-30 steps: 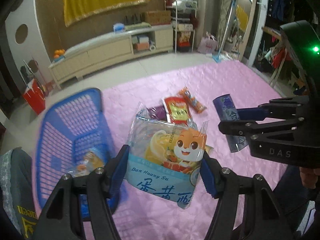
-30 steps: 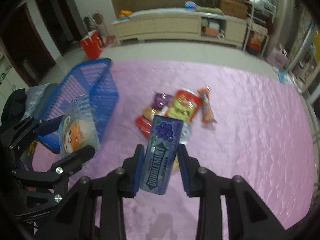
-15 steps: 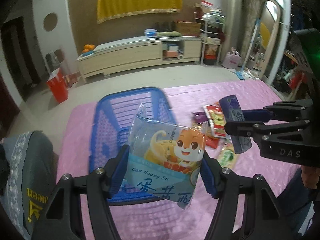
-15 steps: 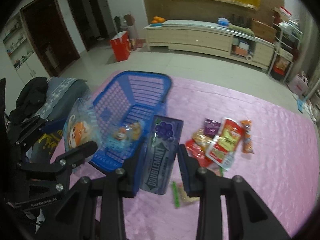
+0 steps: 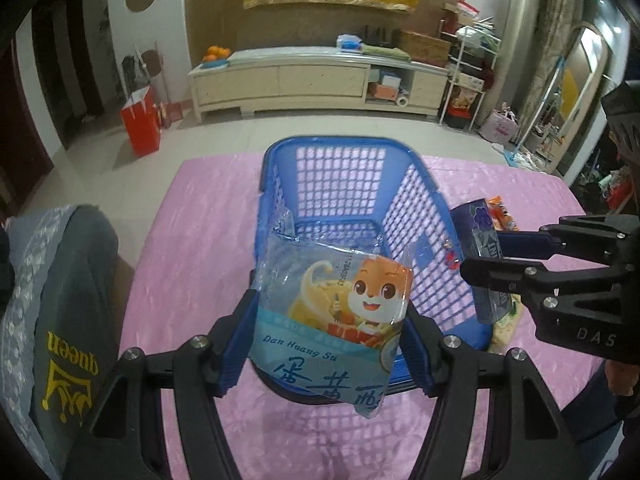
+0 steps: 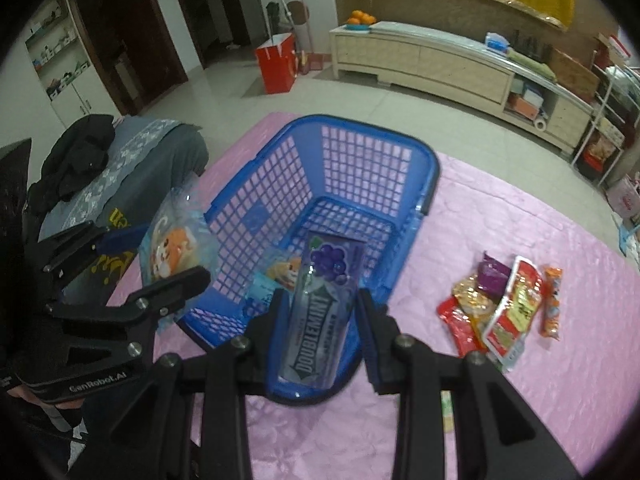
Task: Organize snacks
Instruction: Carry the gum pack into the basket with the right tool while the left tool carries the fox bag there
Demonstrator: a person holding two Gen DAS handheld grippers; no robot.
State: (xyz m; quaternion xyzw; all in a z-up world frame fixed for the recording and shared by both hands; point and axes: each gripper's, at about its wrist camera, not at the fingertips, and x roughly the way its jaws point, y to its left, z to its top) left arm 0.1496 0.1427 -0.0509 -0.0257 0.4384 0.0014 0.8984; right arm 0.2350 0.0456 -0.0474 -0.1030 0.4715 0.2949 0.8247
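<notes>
Left tongs [image 5: 330, 316] clamped on a pale blue snack bag [image 5: 332, 312] with a cartoon squirrel, blue pads pressing both side edges; bag stands upright between them, over the near end of the blue basket [image 5: 344, 184]; basket sits just ahead of and below these tongs on a pink quilted cover [image 5: 200, 216].

Right tongs [image 6: 322, 320] clamped on a purple gum pack [image 6: 322, 312] printed DOUBLEMINT with a grape picture; pack stands upright, pads on its long edges, over the near right corner of the basket [image 6: 360, 152]; in the left wrist view the same tongs [image 5: 492, 256] come in from the right with the gum pack [image 5: 486, 240] just beside the basket's right wall.

One small snack packet [image 6: 280, 274] lies on the basket floor, just ahead-left of the right tongs, partly hidden by the gum pack.

Loose pile of snacks [image 6: 504, 308] on the cover, right of the right tongs and well apart from the basket; red, yellow, purple and orange wrappers, overlapping.

Left of the left tongs, a grey cloth [image 5: 60, 320] with yellow "queen" lettering; a cabinet [image 5: 316, 84] along the far wall, red bag [image 5: 142, 120] on the floor beyond the cover.
</notes>
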